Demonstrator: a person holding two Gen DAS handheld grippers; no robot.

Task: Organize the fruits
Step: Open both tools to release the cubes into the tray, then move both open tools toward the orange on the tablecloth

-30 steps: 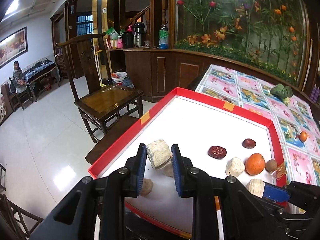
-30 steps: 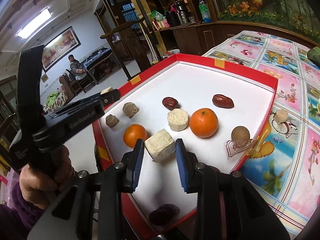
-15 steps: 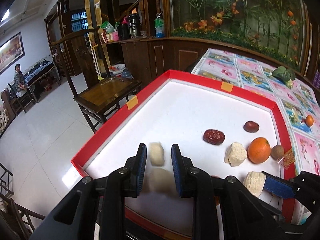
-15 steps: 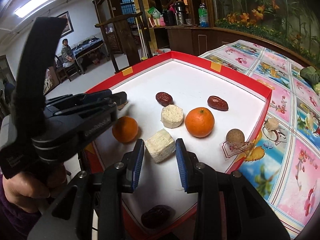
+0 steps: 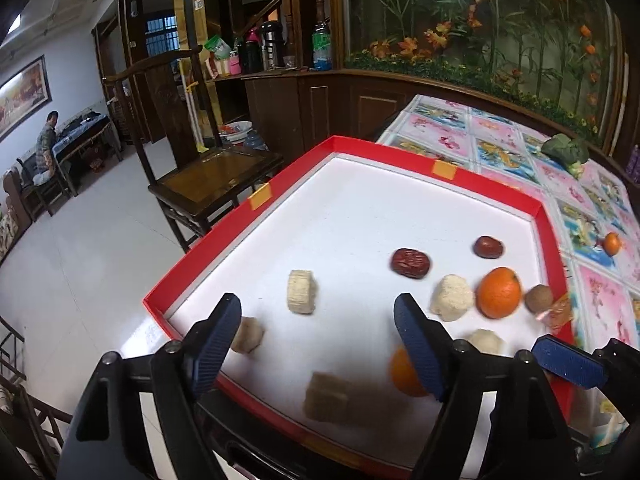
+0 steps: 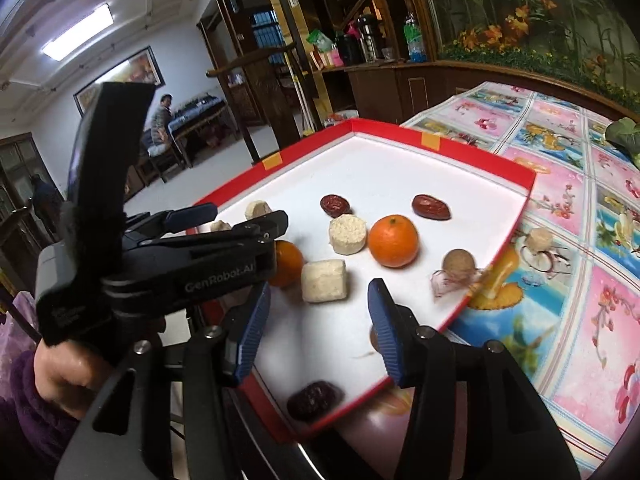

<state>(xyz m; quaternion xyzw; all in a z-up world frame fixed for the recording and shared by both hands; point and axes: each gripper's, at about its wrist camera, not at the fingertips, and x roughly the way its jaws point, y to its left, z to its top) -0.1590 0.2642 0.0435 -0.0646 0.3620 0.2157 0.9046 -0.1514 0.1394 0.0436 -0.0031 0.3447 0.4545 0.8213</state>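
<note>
Red-rimmed and white inside, the tray (image 5: 256, 204) sits on the counter (image 6: 560, 184) under a flowered cloth, directly ahead of both tools. The left hand-held gripper (image 5: 318, 344) has its jaws opening, spread wide, with nothing pressed between the pads; a pale cylindrical piece (image 5: 301, 291) lies on the tray just beyond the gap, free of both fingers. A blurred pale cube (image 5: 326, 398) shows below the gap, near the tray's near rim, and a small beige lump (image 5: 247, 335) lies beside the left finger. The right hand-held gripper (image 6: 318, 334) is also opening, its pads clear of the pale block (image 6: 324, 280) resting on the tray ahead of its left finger. Beyond that block lie a round pale piece (image 6: 347, 234), an orange (image 6: 393, 241), and two red dates (image 6: 335, 205) (image 6: 431, 207) further off. To its right a brown longan (image 6: 459, 263) sits at the tray's edge. A second orange (image 6: 286, 263) is partly hidden behind the left tool, and a dark date (image 6: 315, 398) lies close under the right hand-held gripper.
</note>
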